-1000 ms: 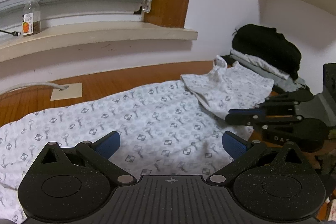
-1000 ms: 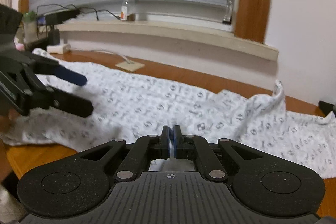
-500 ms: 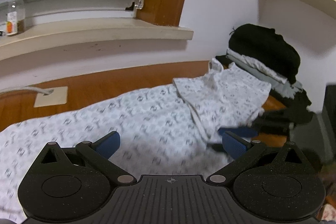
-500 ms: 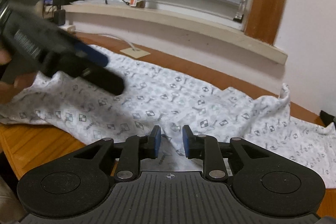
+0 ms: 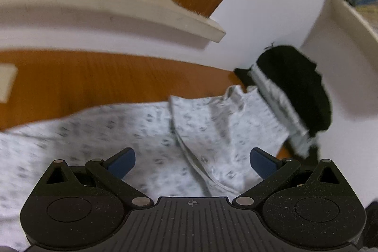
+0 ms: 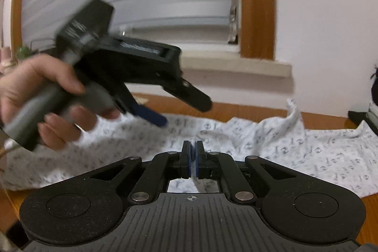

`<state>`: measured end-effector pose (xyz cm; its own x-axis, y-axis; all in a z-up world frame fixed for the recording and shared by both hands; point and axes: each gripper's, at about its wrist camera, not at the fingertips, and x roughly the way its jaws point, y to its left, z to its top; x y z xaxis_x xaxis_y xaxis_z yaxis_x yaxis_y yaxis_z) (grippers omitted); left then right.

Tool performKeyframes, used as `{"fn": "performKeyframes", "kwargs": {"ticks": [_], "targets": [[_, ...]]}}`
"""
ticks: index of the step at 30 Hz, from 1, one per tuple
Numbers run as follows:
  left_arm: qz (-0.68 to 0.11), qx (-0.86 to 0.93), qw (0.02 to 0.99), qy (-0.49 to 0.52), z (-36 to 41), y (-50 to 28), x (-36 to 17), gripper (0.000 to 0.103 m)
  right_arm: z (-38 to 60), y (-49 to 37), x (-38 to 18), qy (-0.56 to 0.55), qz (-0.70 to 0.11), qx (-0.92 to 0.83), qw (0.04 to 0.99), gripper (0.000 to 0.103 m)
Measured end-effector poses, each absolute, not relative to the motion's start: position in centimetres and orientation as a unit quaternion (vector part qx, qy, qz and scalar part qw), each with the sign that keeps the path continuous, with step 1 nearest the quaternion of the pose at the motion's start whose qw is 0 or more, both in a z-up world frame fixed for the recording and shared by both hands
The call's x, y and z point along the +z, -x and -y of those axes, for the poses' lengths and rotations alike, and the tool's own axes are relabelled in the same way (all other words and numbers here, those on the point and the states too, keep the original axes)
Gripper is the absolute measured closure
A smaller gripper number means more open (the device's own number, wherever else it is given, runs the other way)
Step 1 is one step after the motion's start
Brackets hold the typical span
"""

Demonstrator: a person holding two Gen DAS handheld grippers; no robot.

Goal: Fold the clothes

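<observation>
A white garment (image 5: 141, 134) with small grey prints lies spread along the wooden table (image 5: 94, 77). Its right end is folded over into a flap (image 5: 224, 124). My left gripper (image 5: 192, 157) hovers open above that flap's edge, nothing between its blue pads. The right wrist view shows it (image 6: 184, 113) held in a person's hand (image 6: 47, 98), above the garment (image 6: 307, 152). My right gripper (image 6: 192, 157) sits at the cloth's near edge. Its pads are pressed together, with a thin pale strip of fabric between them.
A black clothing pile (image 5: 295, 91) on a grey folded garment (image 5: 278, 105) sits at the table's right end against the wall. A window sill (image 5: 141, 15) runs behind the table. A shelf (image 5: 349, 15) juts out at upper right. A pale square plate (image 5: 7, 82) lies at far left.
The left gripper swung right along the garment and rolled, moving from the left edge to the middle of the right wrist view. The right jaws opened briefly, then shut again.
</observation>
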<state>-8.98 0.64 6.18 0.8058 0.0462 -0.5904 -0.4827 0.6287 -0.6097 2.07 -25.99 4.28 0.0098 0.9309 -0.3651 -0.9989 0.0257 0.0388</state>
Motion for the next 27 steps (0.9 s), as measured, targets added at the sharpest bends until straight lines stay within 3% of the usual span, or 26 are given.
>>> {"fn": "performKeyframes", "kwargs": {"ticks": [8,10,16,17,18,19,21,22,27], "targets": [[-0.223,0.107,0.827,0.505,-2.2,6.8,3.7,0.01,27.8,-2.5,4.9,0.087,-0.132,0.691,0.706,0.099],[-0.217,0.106,0.823,0.515,-2.5,6.1,3.3,0.027,28.1,-2.5,4.9,0.084,-0.13,0.692,0.706,0.099],[-0.227,0.145,0.821,0.503,-3.8,4.5,2.1,0.038,28.3,-2.5,4.7,0.083,-0.128,0.693,0.705,0.099],[-0.229,0.147,0.822,0.5,-3.9,4.3,2.0,0.043,28.2,-2.5,4.7,0.083,-0.127,0.693,0.705,0.099],[-0.233,0.147,0.824,0.495,-3.9,4.0,1.9,0.056,28.1,-2.5,4.7,0.082,-0.126,0.692,0.706,0.099],[-0.241,0.145,0.832,0.478,-3.7,3.7,2.0,0.077,28.1,-2.5,4.6,0.08,-0.125,0.692,0.706,0.099],[-0.241,0.143,0.844,0.458,-3.5,3.6,2.2,0.082,27.9,-2.5,4.5,0.076,-0.123,0.696,0.703,0.099],[-0.236,0.139,0.846,0.457,-3.4,3.6,2.2,0.1,27.9,-2.5,4.5,0.075,-0.121,0.699,0.701,0.099],[-0.216,0.148,0.875,0.406,-2.4,6.8,5.8,0.099,27.7,-1.1,5.0,0.074,-0.11,0.714,0.687,0.099]]}}
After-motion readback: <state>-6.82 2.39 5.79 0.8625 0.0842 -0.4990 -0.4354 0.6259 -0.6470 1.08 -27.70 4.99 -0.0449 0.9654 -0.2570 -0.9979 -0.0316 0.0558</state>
